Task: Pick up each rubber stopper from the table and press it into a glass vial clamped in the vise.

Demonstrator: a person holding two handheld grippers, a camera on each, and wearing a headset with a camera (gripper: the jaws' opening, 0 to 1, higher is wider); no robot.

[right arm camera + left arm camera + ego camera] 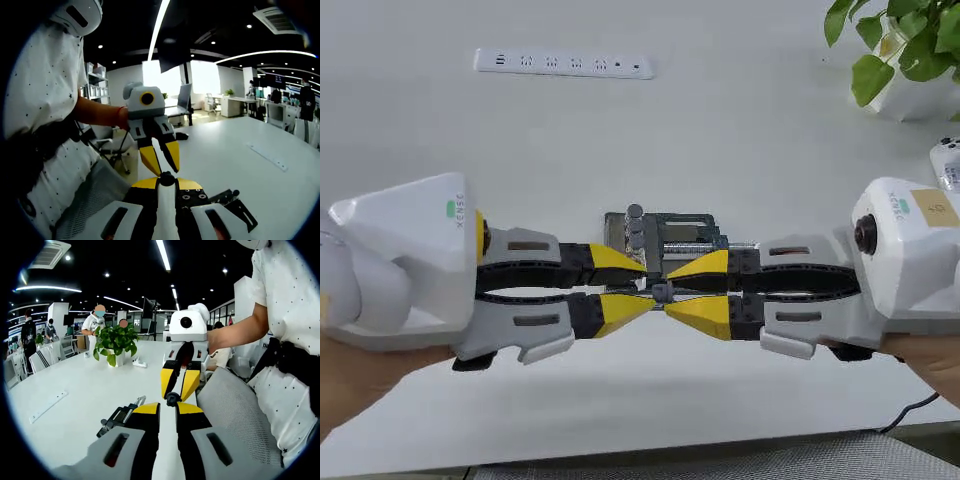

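While the left claw (650,284) and right claw (669,288) meet tip to tip over the white surface (720,130), a small dark rubber stopper (662,292) sits right between them. The right claw's tips look closed on it. The left claw's jaws are only slightly apart, with tips at the stopper, and I cannot tell if it grips. The vise (670,238) stands just behind the tips with a row of grey-topped vials (636,230). A power strip (565,63) lies at the far side and a plant (900,45) stands in the far right corner.
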